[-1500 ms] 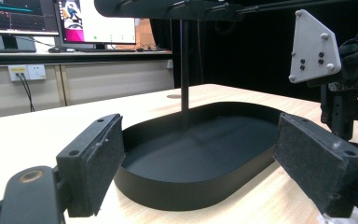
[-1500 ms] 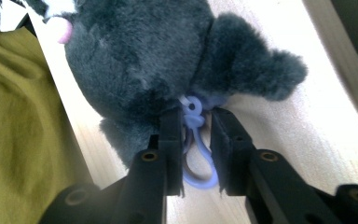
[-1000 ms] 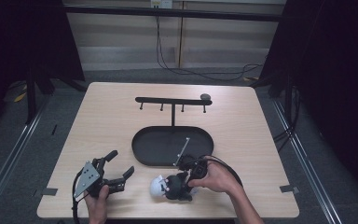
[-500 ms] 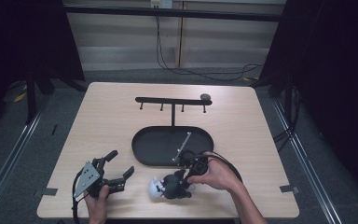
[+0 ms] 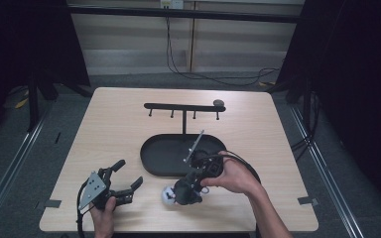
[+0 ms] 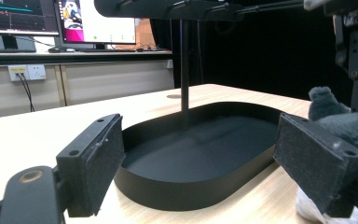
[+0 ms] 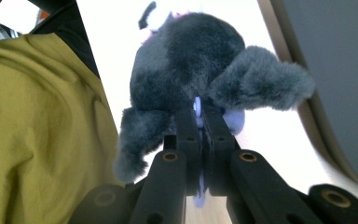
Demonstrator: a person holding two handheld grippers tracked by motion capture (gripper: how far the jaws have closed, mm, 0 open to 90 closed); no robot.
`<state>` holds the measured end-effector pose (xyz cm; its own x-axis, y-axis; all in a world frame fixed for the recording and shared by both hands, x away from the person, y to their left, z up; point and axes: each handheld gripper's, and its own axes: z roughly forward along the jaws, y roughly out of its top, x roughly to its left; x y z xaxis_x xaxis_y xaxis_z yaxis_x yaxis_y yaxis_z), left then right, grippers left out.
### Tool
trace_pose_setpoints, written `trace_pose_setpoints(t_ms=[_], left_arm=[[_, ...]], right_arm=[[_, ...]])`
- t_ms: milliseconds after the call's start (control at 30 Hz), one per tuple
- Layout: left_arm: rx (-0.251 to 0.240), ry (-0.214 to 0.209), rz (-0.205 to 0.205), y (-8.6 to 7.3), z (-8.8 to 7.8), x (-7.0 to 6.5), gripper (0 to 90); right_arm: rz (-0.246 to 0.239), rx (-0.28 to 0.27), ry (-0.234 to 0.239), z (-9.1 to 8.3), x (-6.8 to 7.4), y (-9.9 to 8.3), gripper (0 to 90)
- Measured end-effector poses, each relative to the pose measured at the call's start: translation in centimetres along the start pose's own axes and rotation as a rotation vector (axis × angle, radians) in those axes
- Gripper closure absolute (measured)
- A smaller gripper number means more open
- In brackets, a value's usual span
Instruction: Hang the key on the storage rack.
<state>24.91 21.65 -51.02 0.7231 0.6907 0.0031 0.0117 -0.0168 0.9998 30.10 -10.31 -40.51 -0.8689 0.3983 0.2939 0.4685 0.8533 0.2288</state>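
A small grey plush toy [image 5: 181, 191] is held at the near edge of the oval black tray [image 5: 154, 158], just outside its rim and low over the table [image 5: 114, 129]. It is gripped by the right gripper [image 7: 199, 112], whose jaws are pressed almost together on a thin lilac tag or loop at the toy's back, between two stubby limbs; the soft body is thereby left to hang free rather than being squashed. Whether the toy is touching the tabletop cannot be told. A white part of the toy [image 5: 167, 195] is seen on the side away from the tray.

The left gripper [image 5: 124, 183] is kept on the table to the left of the tray's near end, its jaws spread wide with nothing between them. In the left gripper view the padded jaws are aimed across the tray, and the toy [image 6: 340, 123] is seen just beside the right-hand pad; a readiness to receive or steady the toy is suggested, though this is only a judgement.

Behind the tray a black hook stand [image 5: 183, 108] is set upright, its post rising at the tray's far rim. A pinch on the tag would suit hanging from those hooks.
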Motion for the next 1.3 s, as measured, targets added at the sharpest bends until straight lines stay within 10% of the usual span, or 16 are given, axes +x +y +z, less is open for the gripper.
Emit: trace_pose_setpoints(t_ms=[533, 1300], left_arm=[[0.000, 0.000, 0.000, 0.0, 0.0, 0.0, 15.7], [0.000, 0.000, 0.000, 0.0, 0.0, 0.0, 15.7]], right_arm=[[-0.102, 0.086, -0.090, -3.1, 1.3, 2.4, 87.5], [-0.180, 0.139, -0.063, -6.0, 1.7, 6.0, 87.5]])
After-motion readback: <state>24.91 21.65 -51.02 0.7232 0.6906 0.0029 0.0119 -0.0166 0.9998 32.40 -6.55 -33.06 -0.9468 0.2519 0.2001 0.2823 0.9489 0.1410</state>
